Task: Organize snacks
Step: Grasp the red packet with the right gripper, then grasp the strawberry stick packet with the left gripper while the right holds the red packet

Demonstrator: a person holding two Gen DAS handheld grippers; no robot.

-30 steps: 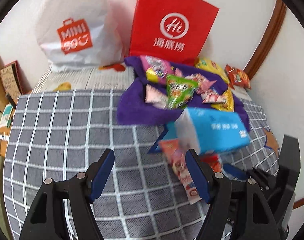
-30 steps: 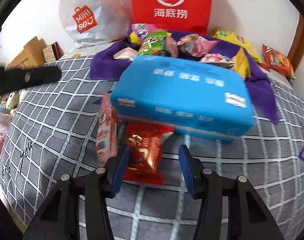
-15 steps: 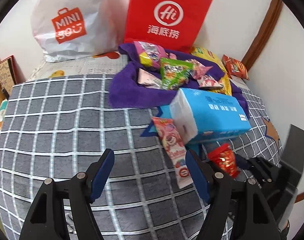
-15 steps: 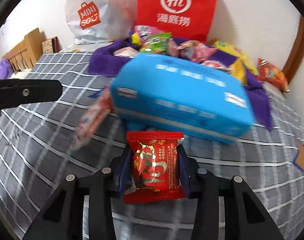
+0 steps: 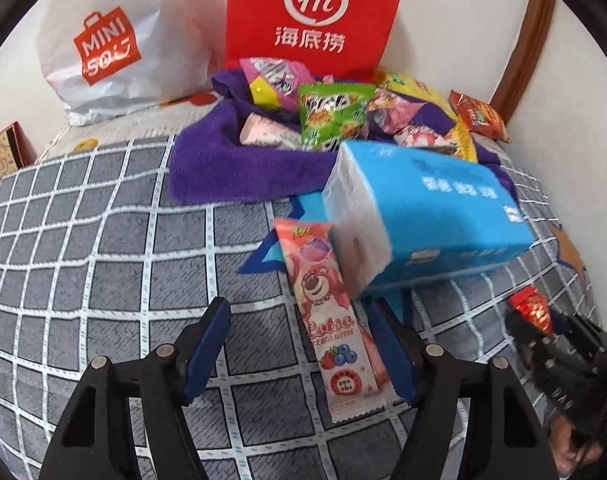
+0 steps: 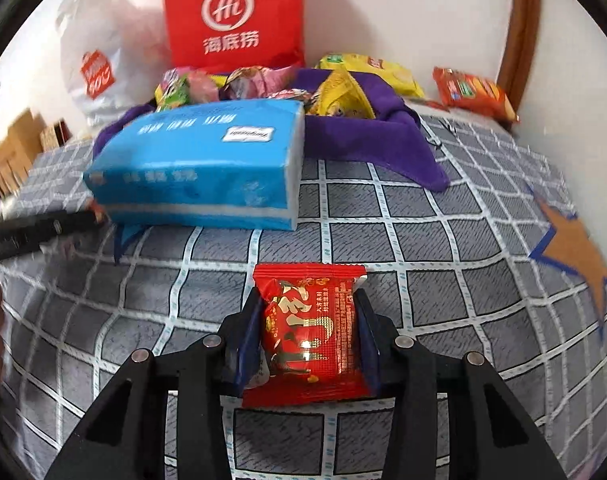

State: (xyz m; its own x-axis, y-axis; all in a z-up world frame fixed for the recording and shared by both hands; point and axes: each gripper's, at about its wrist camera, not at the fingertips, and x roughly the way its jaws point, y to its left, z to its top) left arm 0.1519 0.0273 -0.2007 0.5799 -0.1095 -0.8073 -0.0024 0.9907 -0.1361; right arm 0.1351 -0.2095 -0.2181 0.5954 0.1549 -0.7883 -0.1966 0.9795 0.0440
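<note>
The right gripper (image 6: 308, 334) is clamped on a small red snack packet (image 6: 309, 330), its 2 blue pads pressing the packet's sides and holding it above the grey checked bedspread (image 6: 423, 216). Its jaws have just been closing, with that packet between them. The left gripper (image 5: 299, 344) has its jaws spread wide, holding nothing; a long pink strawberry-bear snack bar (image 5: 329, 312) lies flat on the bedspread between them, closer to the right-hand pad, and no pad presses on it. The bar's top end sits just beside a blue tissue pack (image 5: 427, 216). Behind the pack, a purple towel (image 5: 231, 168) carries a heap of mixed snack packets (image 5: 331, 118). A red paper bag (image 5: 311, 16) and a white Miniso plastic bag (image 5: 111, 40) stand against the wall. An orange snack packet (image 6: 473, 92) lies apart near the corner.
</note>
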